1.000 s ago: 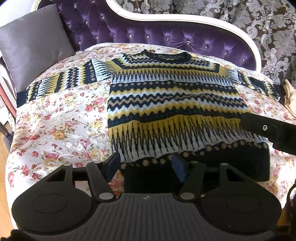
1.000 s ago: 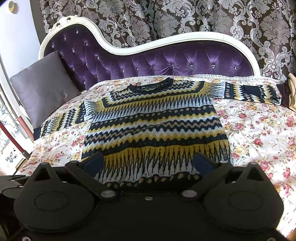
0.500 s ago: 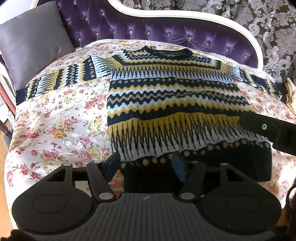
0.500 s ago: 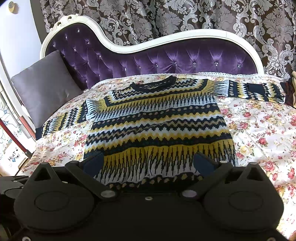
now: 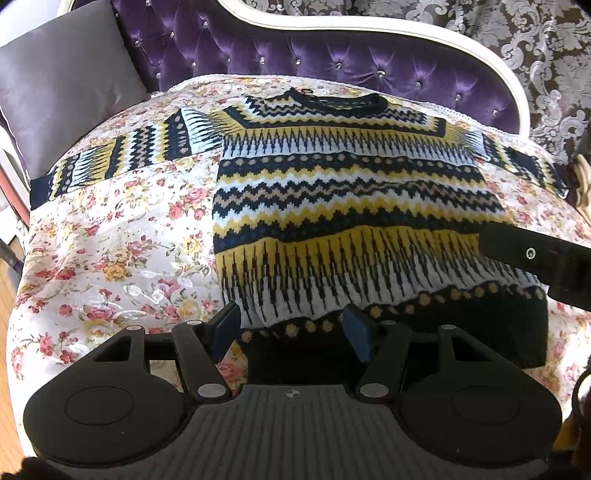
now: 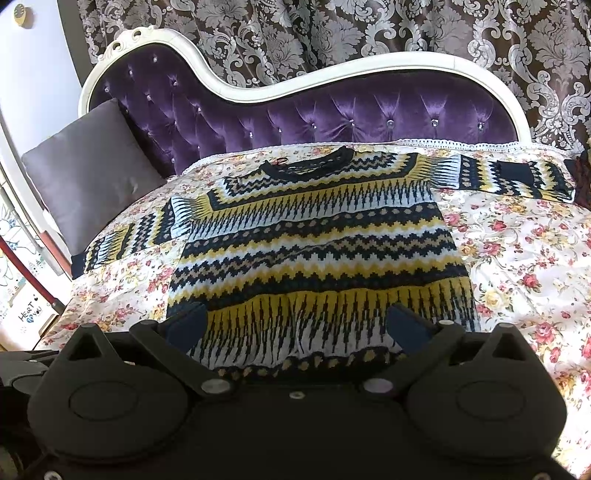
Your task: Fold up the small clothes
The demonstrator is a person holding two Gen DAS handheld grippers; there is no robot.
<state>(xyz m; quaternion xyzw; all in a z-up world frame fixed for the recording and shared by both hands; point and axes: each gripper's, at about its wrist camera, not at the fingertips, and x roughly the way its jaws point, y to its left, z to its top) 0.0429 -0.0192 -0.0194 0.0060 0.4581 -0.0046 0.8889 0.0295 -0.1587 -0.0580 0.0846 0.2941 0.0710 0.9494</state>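
A patterned knit sweater [image 5: 347,206] in navy, yellow and white lies flat on a floral cover, neck at the far side, both sleeves spread out; it also shows in the right wrist view [image 6: 317,251]. My left gripper [image 5: 290,328] is open and empty, over the left part of the dark hem. My right gripper [image 6: 295,325] is open wide and empty, over the lower middle of the sweater; its black body [image 5: 535,258] shows at the right in the left wrist view.
The floral cover [image 5: 110,258] lies on a purple tufted daybed with a white frame [image 6: 332,107]. A grey cushion [image 6: 88,173] leans at the left end. Patterned curtains [image 6: 369,33] hang behind. The left edge drops to the floor.
Both grippers have moved a little forward and lower toward the sweater. The sweater has not moved and both grippers stay open.
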